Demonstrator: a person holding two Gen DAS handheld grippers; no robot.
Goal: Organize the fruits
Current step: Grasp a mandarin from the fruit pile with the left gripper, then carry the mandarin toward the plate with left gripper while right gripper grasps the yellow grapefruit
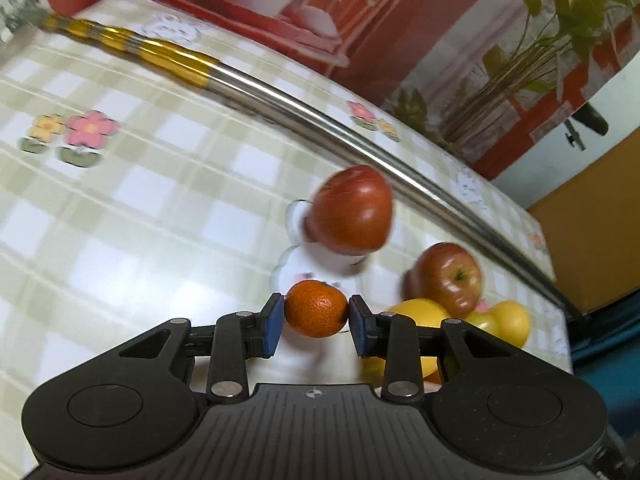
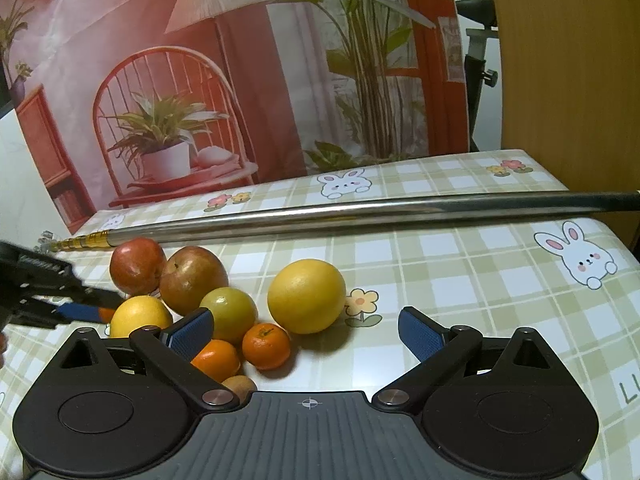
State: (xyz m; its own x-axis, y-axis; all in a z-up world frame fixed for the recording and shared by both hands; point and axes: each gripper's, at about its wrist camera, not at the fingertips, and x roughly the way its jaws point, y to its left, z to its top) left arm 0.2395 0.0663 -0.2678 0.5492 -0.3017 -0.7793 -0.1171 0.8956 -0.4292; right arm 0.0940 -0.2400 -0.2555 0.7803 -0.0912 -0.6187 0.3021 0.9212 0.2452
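Checked cloth covers the counter (image 2: 460,264), where the left tongs (image 1: 316,314) clench a mandarin (image 1: 316,309), apparently lifted clear, left of the fruit pile (image 2: 224,300) that lies ahead-left of the released right tongs (image 2: 306,330).

Black gripper (image 1: 316,318) bodies, blue ribbed pads (image 2: 420,338), silver pivot screws

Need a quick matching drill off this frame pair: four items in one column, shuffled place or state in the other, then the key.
Items:
1. left gripper
2. right gripper
3. metal pole
4. large yellow citrus

States:
A. lies across the tablecloth behind the fruit
B. open, nothing between its pads
C. shut on a small mandarin
D. sits alone, right of the fruit cluster

Pairs: 1-C, 2-B, 3-A, 4-D
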